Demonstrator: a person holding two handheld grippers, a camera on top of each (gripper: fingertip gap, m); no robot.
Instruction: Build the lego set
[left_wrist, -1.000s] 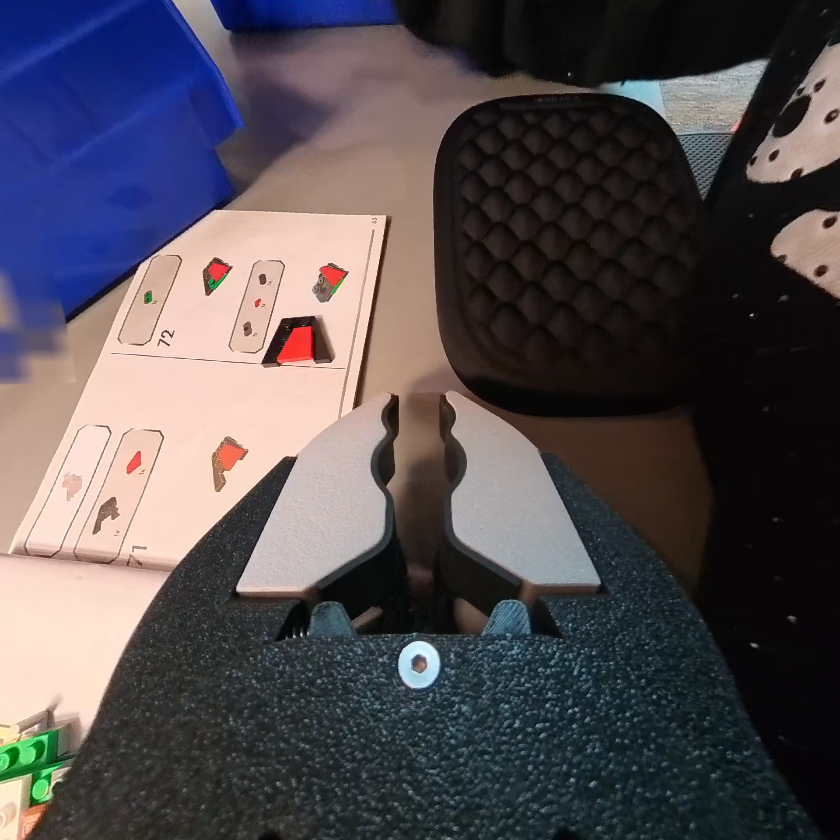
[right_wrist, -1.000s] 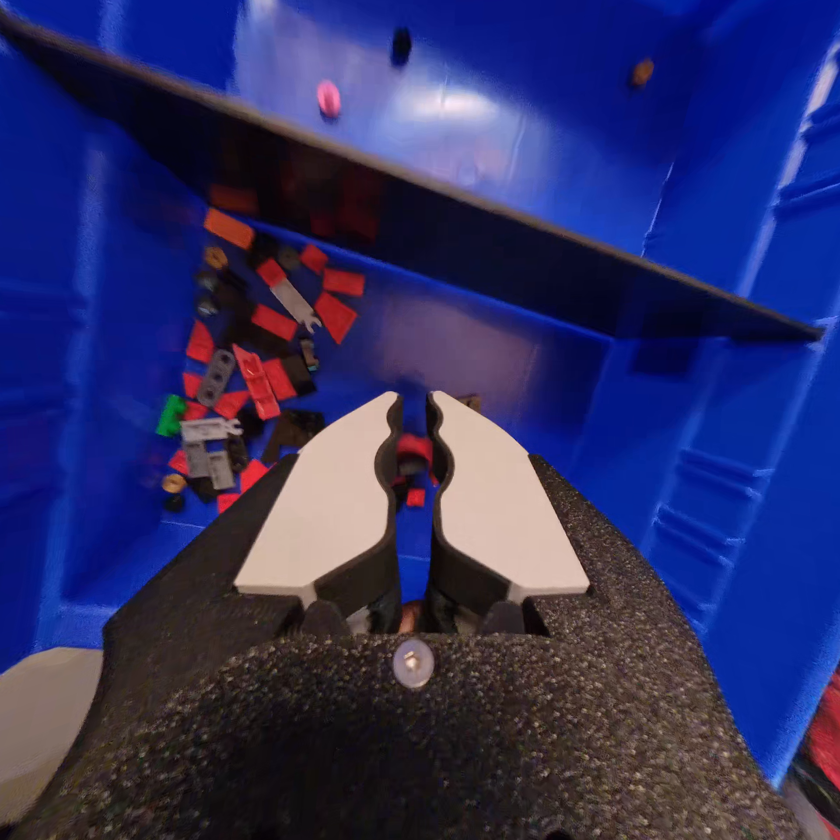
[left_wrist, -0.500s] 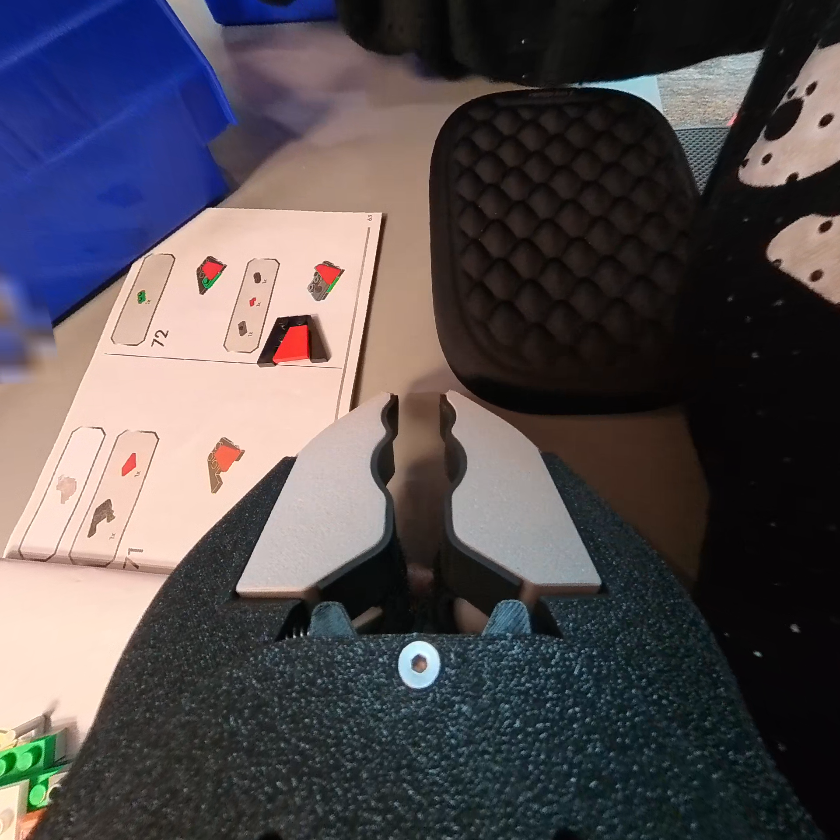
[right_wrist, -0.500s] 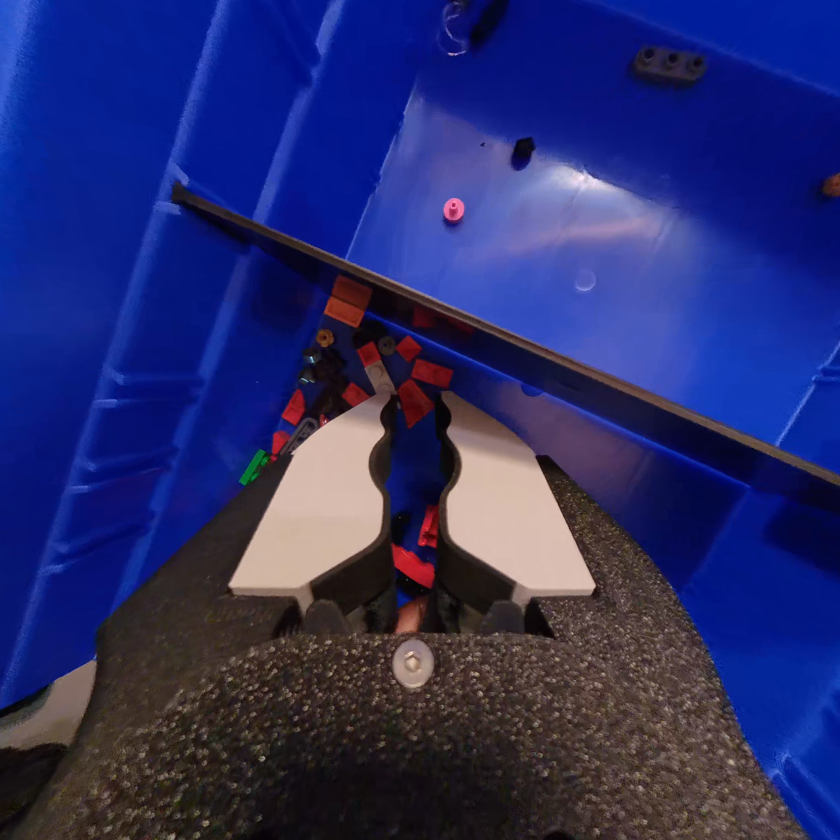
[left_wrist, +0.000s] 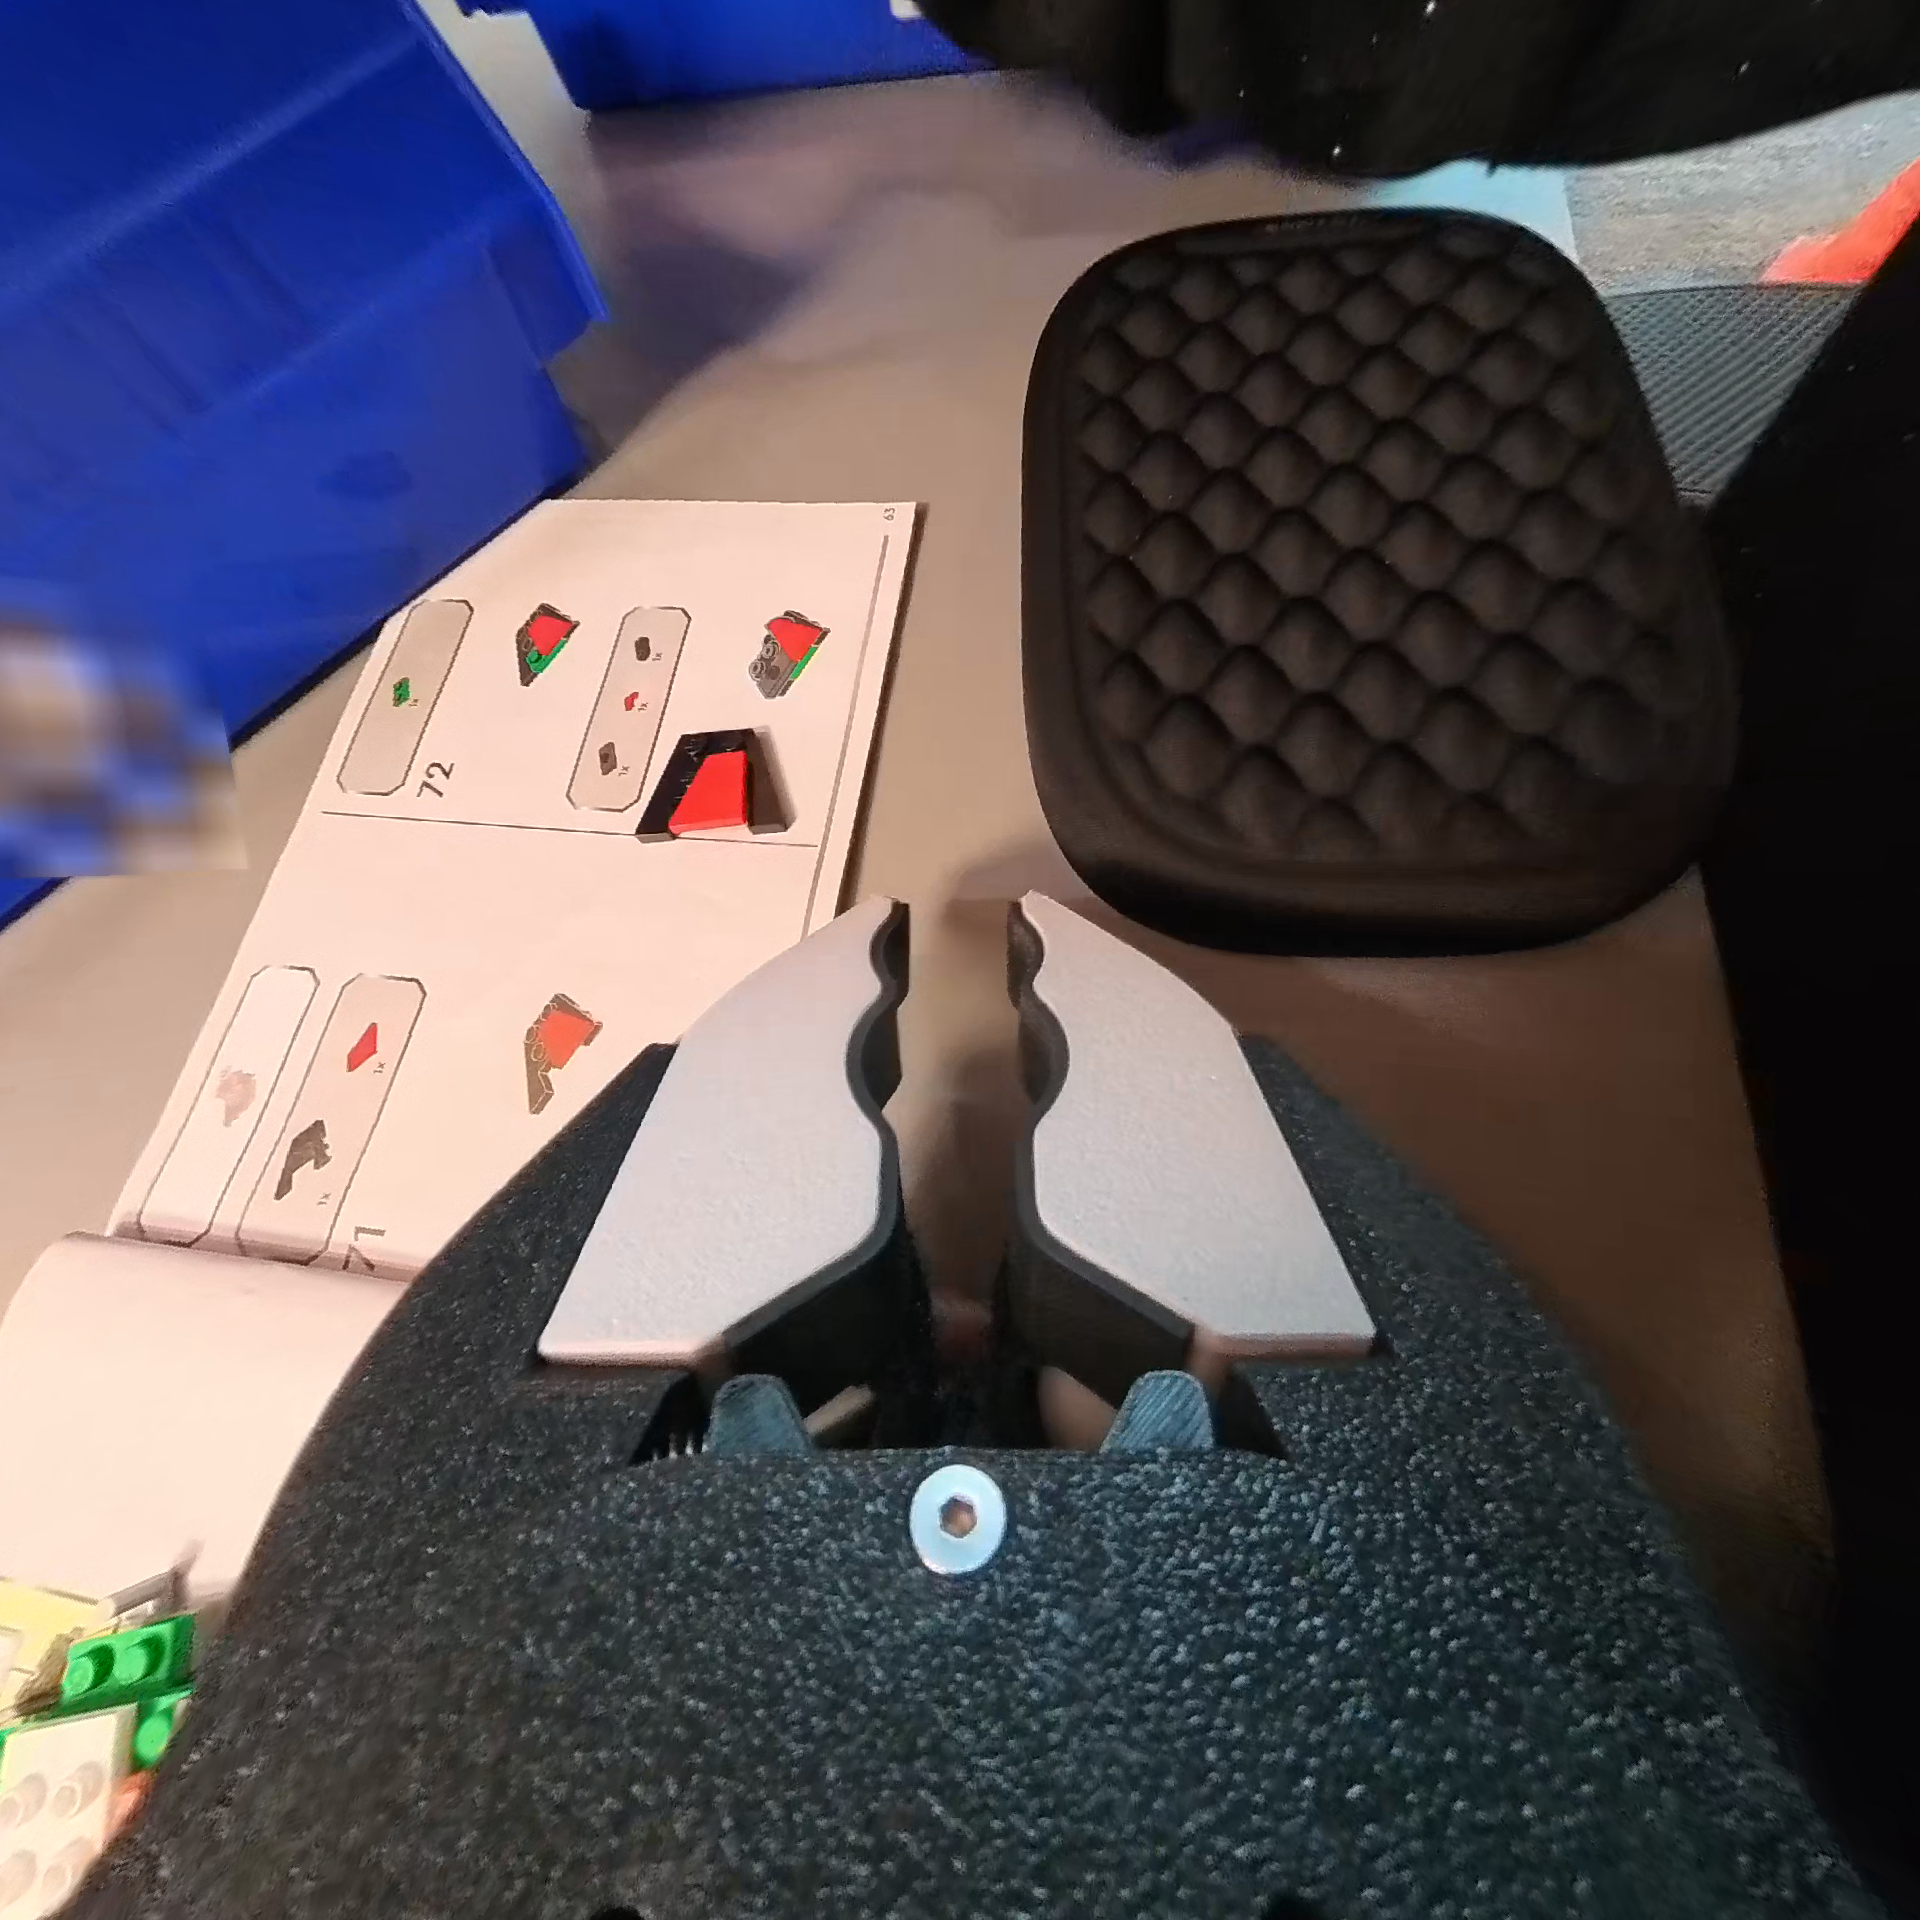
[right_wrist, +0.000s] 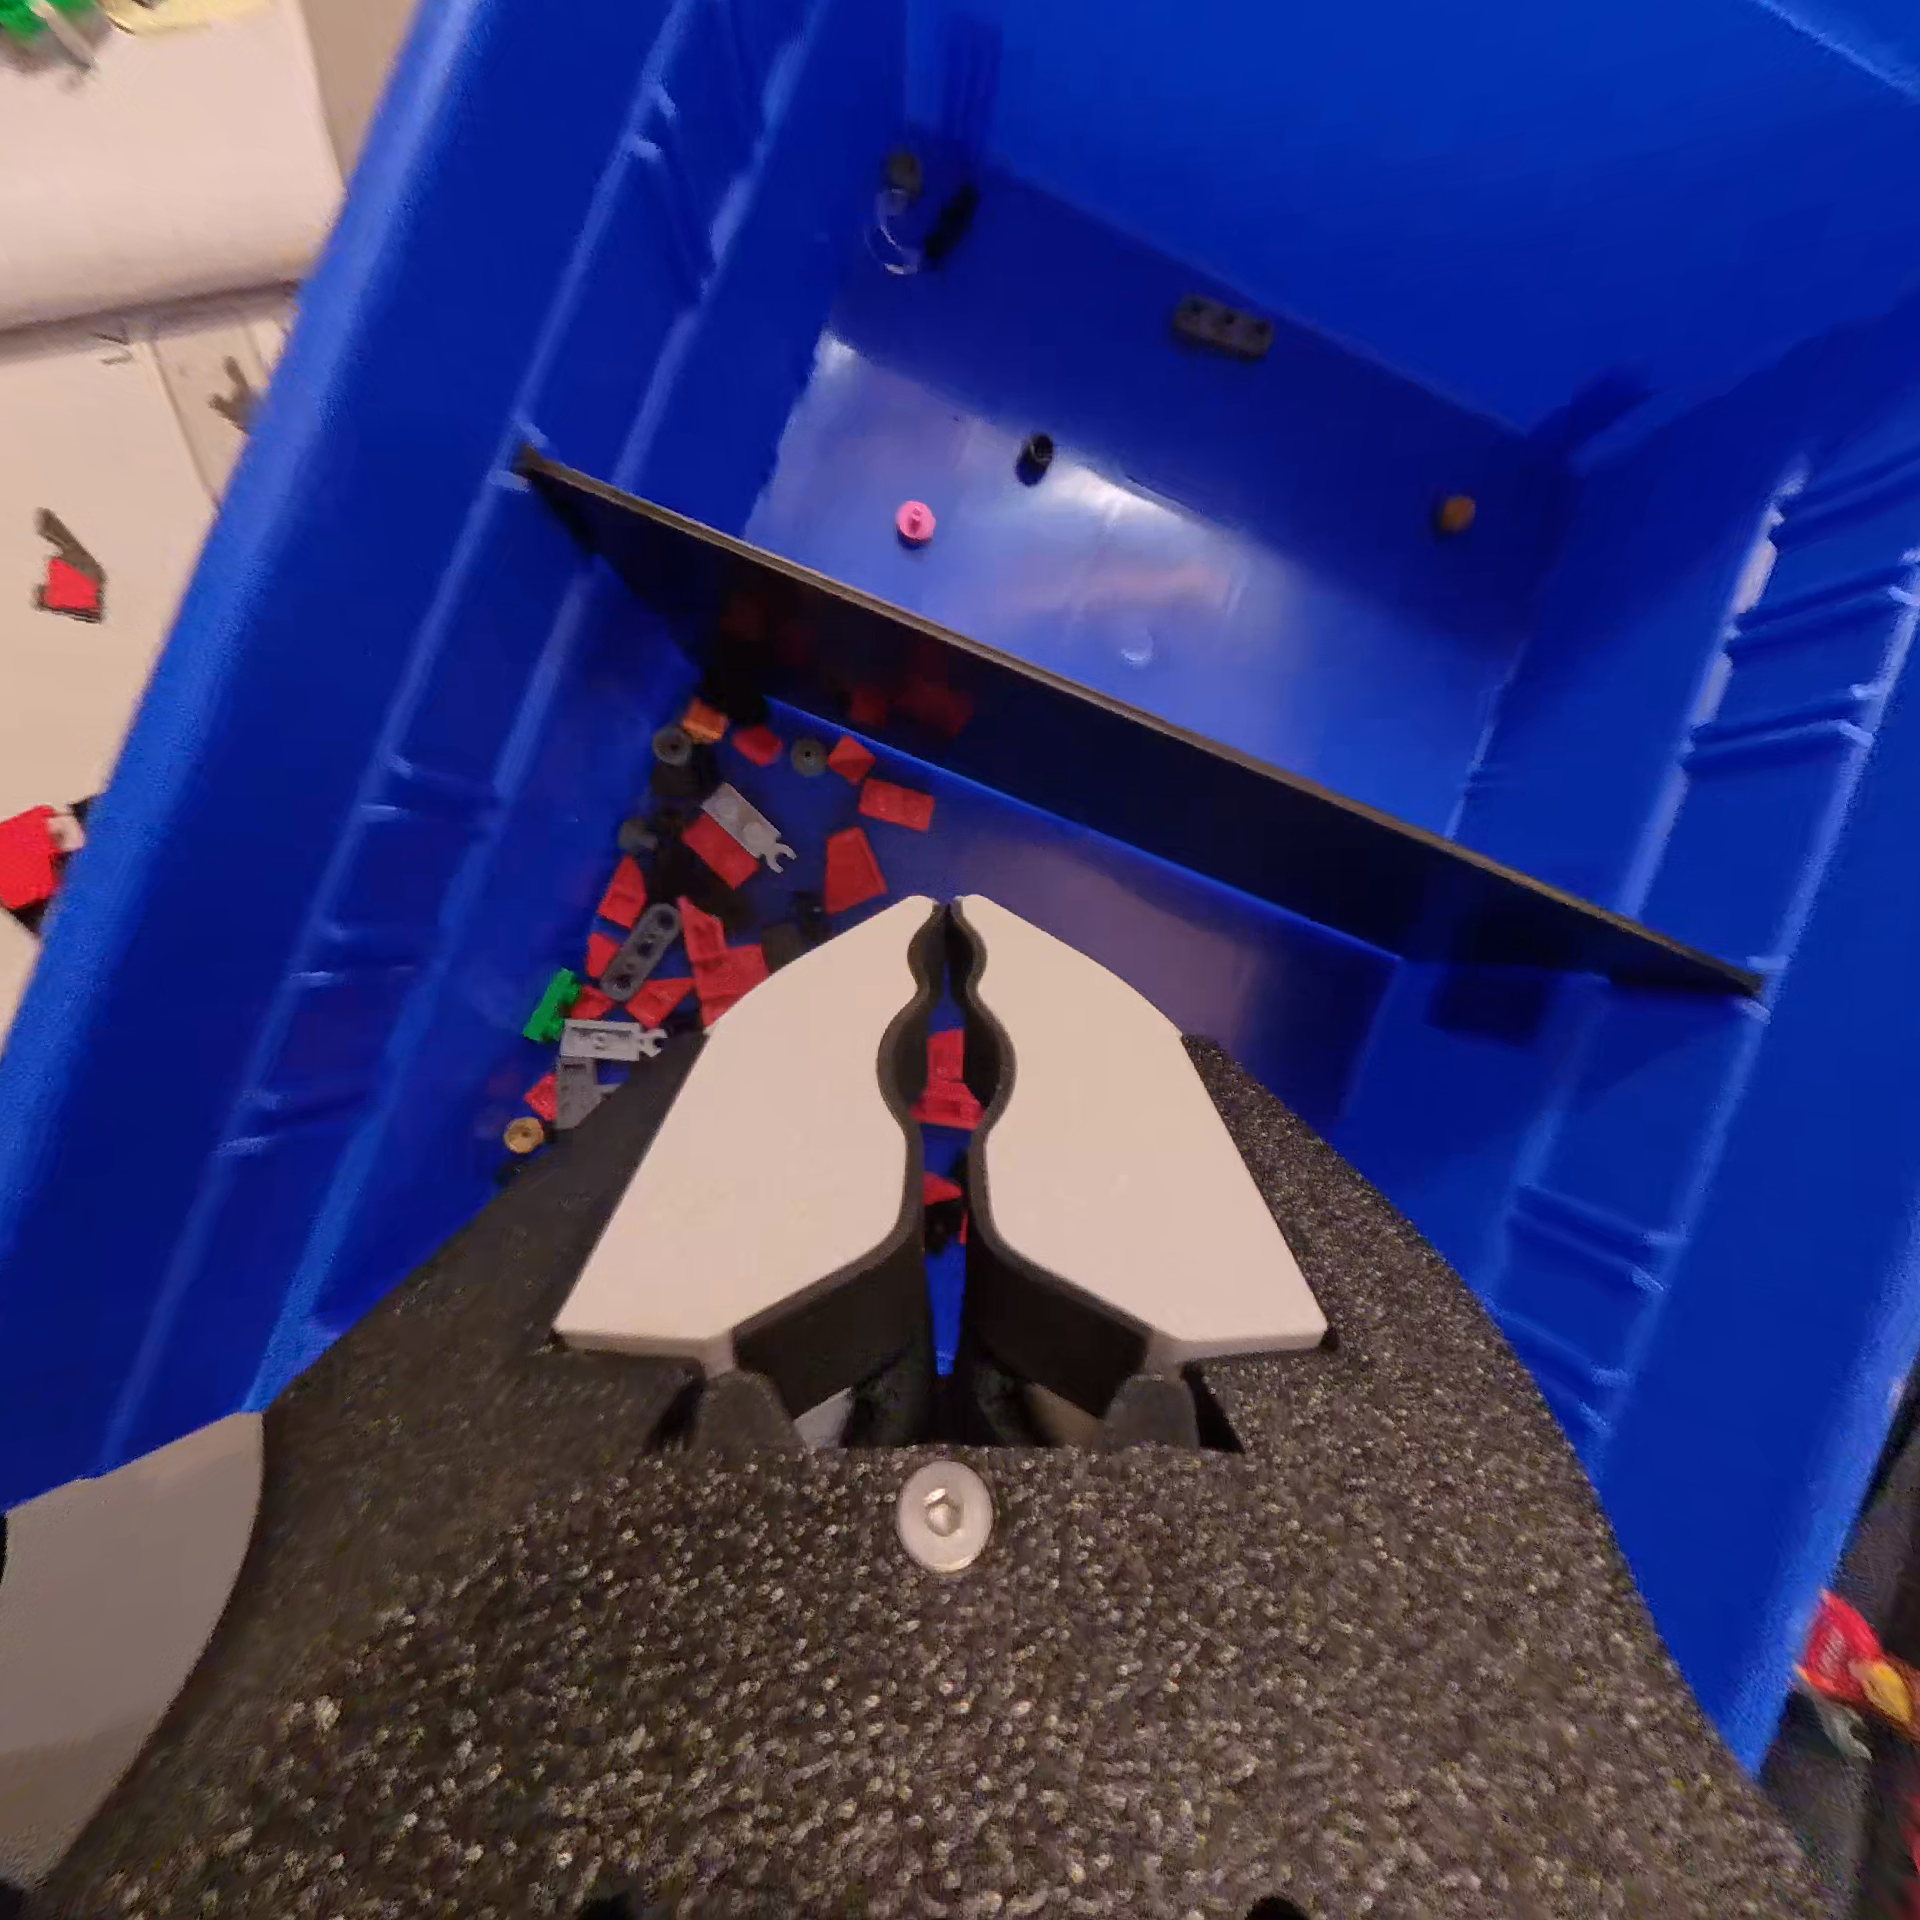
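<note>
Jaws of right gripper (right_wrist: 948, 914) clenched empty above red pieces (right_wrist: 727, 935) in blue plastic bin (right_wrist: 1714, 831), presumably mid-pick; left gripper (left_wrist: 958, 914) held released beside open instruction booklet (left_wrist: 540, 935).

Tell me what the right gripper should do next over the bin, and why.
Probably open the right gripper and lower it toward the red pieces in the blue bin's near compartment: its jaws are shut, with nothing clearly pinched at the tips.

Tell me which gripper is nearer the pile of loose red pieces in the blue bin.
Right gripper: inside the blue bin, just above the pile. Left gripper is outside, over the table by the instruction booklet.
</note>
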